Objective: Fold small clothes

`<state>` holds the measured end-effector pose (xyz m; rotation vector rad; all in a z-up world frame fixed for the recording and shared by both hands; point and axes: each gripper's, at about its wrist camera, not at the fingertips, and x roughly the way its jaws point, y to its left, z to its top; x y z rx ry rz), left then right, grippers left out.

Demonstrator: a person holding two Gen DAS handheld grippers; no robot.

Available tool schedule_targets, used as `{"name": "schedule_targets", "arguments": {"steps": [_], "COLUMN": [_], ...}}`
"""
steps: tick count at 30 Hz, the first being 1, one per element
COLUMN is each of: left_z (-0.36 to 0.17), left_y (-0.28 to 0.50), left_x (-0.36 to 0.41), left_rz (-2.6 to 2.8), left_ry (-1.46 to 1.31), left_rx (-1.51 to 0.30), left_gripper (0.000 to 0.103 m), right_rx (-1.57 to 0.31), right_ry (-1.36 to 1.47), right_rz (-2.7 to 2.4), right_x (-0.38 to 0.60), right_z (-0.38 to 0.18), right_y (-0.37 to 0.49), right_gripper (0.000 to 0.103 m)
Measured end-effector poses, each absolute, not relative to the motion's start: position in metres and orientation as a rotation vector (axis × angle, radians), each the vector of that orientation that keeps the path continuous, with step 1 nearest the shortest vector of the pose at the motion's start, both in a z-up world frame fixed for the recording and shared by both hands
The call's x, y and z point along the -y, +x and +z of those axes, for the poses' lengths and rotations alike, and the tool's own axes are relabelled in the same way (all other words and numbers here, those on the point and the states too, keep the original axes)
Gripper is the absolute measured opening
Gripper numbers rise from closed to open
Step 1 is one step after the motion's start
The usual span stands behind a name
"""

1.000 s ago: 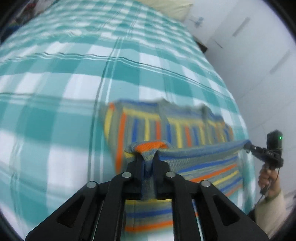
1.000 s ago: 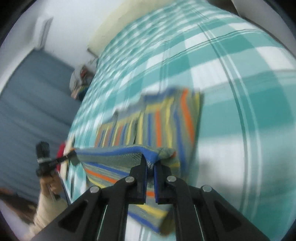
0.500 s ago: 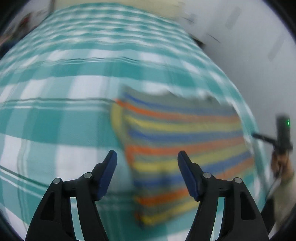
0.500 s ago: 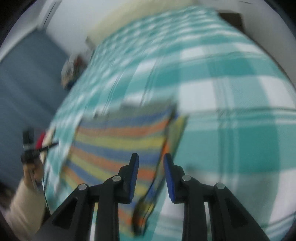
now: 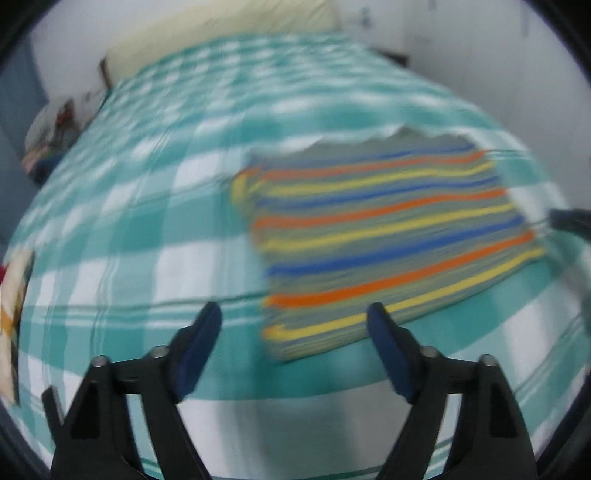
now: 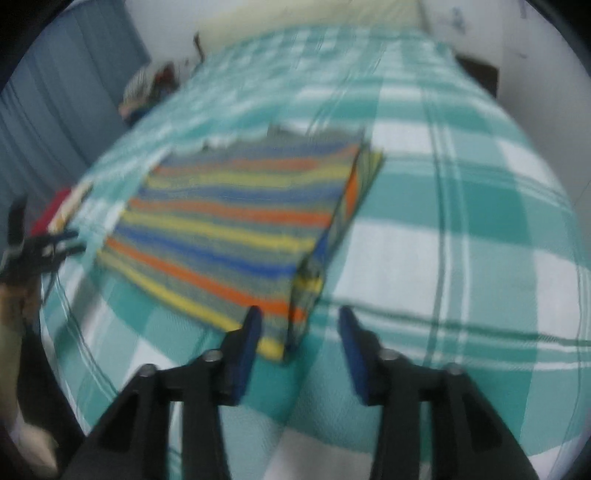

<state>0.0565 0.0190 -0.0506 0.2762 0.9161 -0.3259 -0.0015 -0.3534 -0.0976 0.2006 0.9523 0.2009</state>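
- The stripy cloth (image 5: 391, 240) is lying folded flat on the bed cover (image 5: 140, 229) (the one with green and white squares).
- The left gripper (image 5: 293, 345) is spreading its fingers wide near the cloth's front edge, holding nothing.
- The right gripper (image 6: 300, 341) is standing open too, hanging empty by the cloth's near corner.
- Both pictures are looking blurry.

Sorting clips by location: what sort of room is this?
Most likely a bedroom: a bed under a teal checked bedspread, a cream headboard or pillow at its far end, blue curtains alongside.
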Motion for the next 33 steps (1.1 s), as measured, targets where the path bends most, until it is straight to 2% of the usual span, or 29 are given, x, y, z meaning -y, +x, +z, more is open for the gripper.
{"name": "schedule_targets", "arguments": {"steps": [5,9,13,15,16,17,18,19,26,33], "left_z": [-0.064,-0.099,-0.121,-0.124,-0.125,-0.125,-0.123,-0.121,-0.068,-0.036], "left_y": [0.016,-0.007,-0.001,0.006,0.011,0.015,0.017,0.018,0.027,0.053], "left_x": [0.095,0.195,0.246,0.256,0.257,0.258,0.256,0.252,0.171,0.034], "left_rz": [-0.573,-0.721,-0.742,-0.749,-0.750,-0.753,-0.742,-0.719,-0.703,-0.498], "left_ry": [0.433,0.570,0.584,0.570,0.554,0.536,0.526,0.522,0.298,0.084], "left_rx": [-0.829,-0.772,-0.762,-0.739,-0.740,-0.751,-0.751,-0.741,-0.680,-0.763], "left_gripper": [0.085,0.085,0.085,0.080,0.066,0.041,0.025,0.010,0.009,0.009], "right_rx": [-0.938,-1.011,-1.023,-1.027,-1.026,-1.026,-1.028,-1.035,-0.945,-0.930], "right_ry": [0.473,0.527,0.637,0.685,0.700,0.708,0.712,0.690,0.596,0.442], "right_rz": [0.221,0.239,0.317,0.374,0.387,0.395,0.405,0.397,0.435,0.558], "right_x": [0.393,0.414,0.428,0.427,0.426,0.424,0.423,0.420,0.389,0.274], "right_z": [-0.100,-0.120,-0.143,-0.150,-0.153,-0.155,-0.157,-0.158,-0.105,-0.048], "right_y": [0.038,0.090,0.125,0.139,0.147,0.152,0.157,0.164,0.159,0.199], "right_gripper": [0.055,0.055,0.055,0.053,0.051,0.038,0.016,0.009,0.009,0.009]}}
